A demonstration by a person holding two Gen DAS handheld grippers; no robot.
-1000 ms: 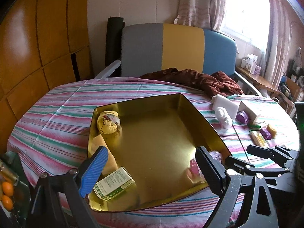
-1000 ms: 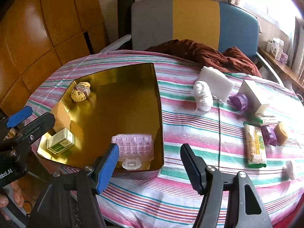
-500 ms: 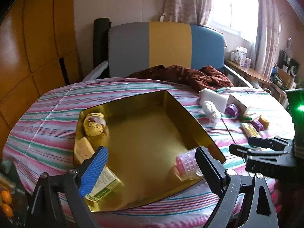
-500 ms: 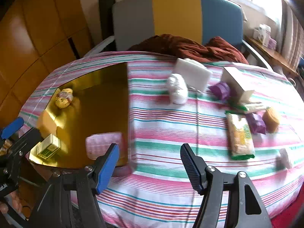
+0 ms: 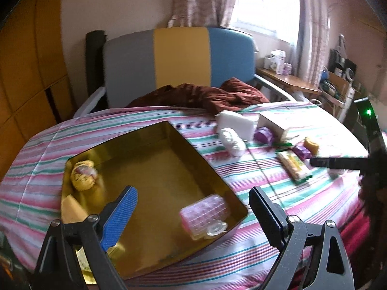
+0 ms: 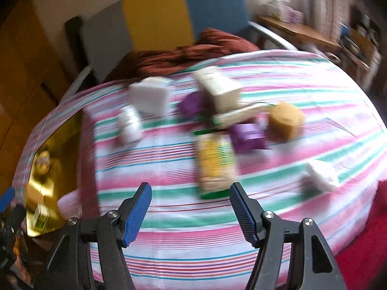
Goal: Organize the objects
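On the striped tabletop (image 5: 145, 125) a gold tray (image 5: 154, 145) is seen beneath the left gripper (image 5: 193, 213), whose fingers are spread wide with nothing between them. Inside the tray a pink plastic case (image 5: 204, 215) lies near the right corner, a round yellow wrapped item (image 5: 83, 175) sits by the left wall, and a small box (image 5: 82, 261) is largely hidden behind the blue finger pad — its print cannot be read. To the right of the tray, loose items are scattered: a white foam block (image 5: 238, 123), a white wrapped lump (image 5: 233, 141), purple pieces (image 5: 263, 134) and a yellow-green snack packet (image 5: 293, 166), whose lettering is too small to make out. The right gripper (image 6: 191, 213) is held open and empty over the cloth, just short of the snack packet (image 6: 215, 162). The right wrist view is heavily blurred — labels on the packet and the cream carton (image 6: 219, 89) are illegible, and only a sliver of the tray (image 6: 48, 169) is caught at the left edge.
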